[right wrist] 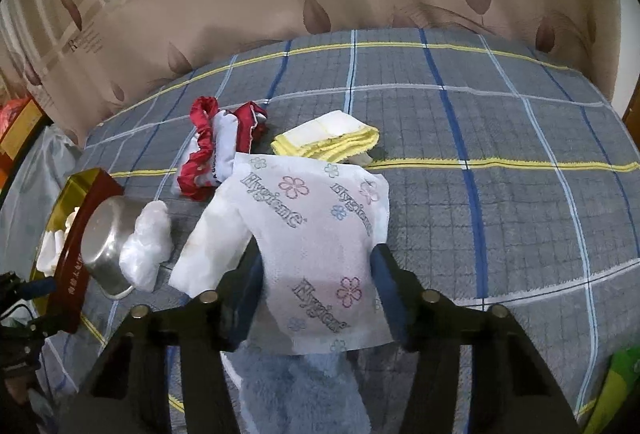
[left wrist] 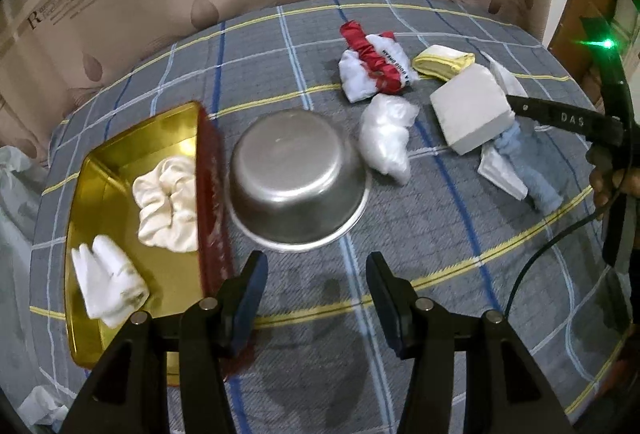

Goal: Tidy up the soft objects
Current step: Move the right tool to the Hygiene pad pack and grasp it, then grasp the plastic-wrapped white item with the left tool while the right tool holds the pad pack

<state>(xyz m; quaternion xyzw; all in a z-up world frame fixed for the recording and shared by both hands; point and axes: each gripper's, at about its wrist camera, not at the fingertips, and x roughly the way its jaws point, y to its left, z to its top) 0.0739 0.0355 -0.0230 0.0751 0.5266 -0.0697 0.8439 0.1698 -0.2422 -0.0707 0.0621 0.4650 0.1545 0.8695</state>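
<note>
Gold tray (left wrist: 120, 150): two white soft items. One steel bowl (left wrist: 298, 178) upturned. Left gripper (left wrist: 316, 298) fingers apart, empty. Right gripper (right wrist: 316, 294) fingers clamp one tissue pack (right wrist: 320, 234).

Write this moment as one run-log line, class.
left gripper: open, empty | right gripper: shut on tissue pack | gold tray: scrunchie, white cloth

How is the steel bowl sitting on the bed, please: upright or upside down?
Upside down. The steel bowl shows its flat base on top and its rim against the checked blanket, beside the gold tray.
</note>
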